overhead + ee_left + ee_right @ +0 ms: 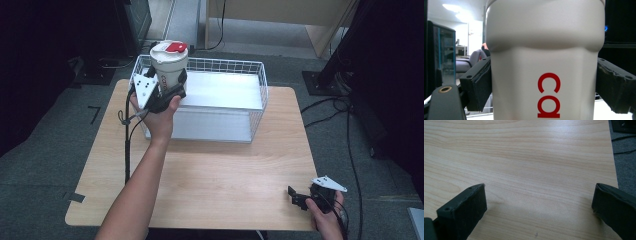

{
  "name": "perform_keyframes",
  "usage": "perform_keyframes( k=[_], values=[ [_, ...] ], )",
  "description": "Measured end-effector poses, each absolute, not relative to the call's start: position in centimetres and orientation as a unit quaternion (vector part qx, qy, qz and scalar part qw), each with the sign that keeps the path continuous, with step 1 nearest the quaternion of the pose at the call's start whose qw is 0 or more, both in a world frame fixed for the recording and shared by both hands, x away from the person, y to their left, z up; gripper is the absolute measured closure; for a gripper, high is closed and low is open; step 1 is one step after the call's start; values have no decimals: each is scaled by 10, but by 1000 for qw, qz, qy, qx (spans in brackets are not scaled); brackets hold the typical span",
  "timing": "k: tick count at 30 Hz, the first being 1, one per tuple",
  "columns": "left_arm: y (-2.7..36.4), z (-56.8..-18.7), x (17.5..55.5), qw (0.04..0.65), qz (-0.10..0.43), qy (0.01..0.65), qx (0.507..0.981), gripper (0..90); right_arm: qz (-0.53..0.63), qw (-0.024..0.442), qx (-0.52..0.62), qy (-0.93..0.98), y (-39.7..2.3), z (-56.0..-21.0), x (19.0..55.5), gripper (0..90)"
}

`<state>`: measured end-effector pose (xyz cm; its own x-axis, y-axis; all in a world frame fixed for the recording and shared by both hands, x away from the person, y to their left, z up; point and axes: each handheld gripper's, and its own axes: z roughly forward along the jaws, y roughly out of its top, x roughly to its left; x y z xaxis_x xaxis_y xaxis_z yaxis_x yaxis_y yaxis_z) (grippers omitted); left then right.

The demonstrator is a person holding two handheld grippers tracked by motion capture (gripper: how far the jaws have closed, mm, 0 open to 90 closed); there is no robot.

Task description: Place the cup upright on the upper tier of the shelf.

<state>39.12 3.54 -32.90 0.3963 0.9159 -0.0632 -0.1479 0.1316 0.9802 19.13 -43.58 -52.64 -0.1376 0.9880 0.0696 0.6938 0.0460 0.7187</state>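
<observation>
The left tongs (167,90) were clamped on a smooth, off-white cup (169,64), its waisted body between the black padded jaws and its white lid carrying a red tab (176,47). Red letters "ca" (548,95) were legible on the cup wall. Just beyond these tongs stood a white wire basket (260,95) with a pale flat floor. The right tongs (299,196) were held wide open and empty, low over the light wood-grain worktop (529,170). Grey carpet (50,150) surrounded the worktop.
</observation>
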Motion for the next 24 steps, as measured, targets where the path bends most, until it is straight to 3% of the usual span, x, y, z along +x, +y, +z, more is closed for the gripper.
perform_keyframes(
  k=[24],
  values=[
    [37, -331, 422, 615, 399, 391, 556, 120, 319, 232, 612, 685, -436, -526, 191, 0]
  ],
)
